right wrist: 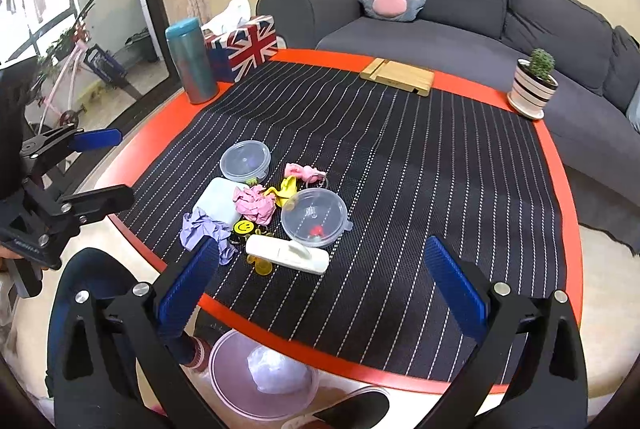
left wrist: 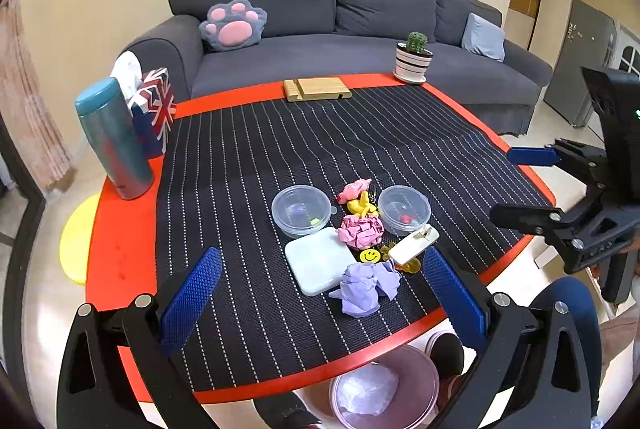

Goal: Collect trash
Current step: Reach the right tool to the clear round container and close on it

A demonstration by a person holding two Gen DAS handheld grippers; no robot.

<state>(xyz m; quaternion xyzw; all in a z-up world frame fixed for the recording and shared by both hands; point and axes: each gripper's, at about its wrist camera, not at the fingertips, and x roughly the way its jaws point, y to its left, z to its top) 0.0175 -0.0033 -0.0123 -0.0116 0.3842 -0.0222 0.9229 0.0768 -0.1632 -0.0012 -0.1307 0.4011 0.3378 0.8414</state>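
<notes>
A crumpled purple paper ball (left wrist: 366,287) (right wrist: 200,229) and a crumpled pink paper ball (left wrist: 360,231) (right wrist: 256,205) lie on the striped mat near the table's front edge. A pink trash bin (left wrist: 384,389) (right wrist: 260,381) stands on the floor below that edge, with a white crumpled wad inside. My left gripper (left wrist: 324,293) is open and empty, hovering just before the purple ball. My right gripper (right wrist: 320,277) is open and empty above the mat's near edge; it also shows at the right in the left wrist view (left wrist: 516,185).
Two clear lidded tubs (left wrist: 300,211) (left wrist: 404,209), a pale square pad (left wrist: 318,261), a white hook bar (right wrist: 288,253), keychain trinkets (left wrist: 360,197), a teal flask (left wrist: 114,139), a flag tissue box (right wrist: 244,45), a wooden stand (left wrist: 318,89) and a cactus pot (left wrist: 414,59) share the table. A grey sofa (left wrist: 320,41) stands behind.
</notes>
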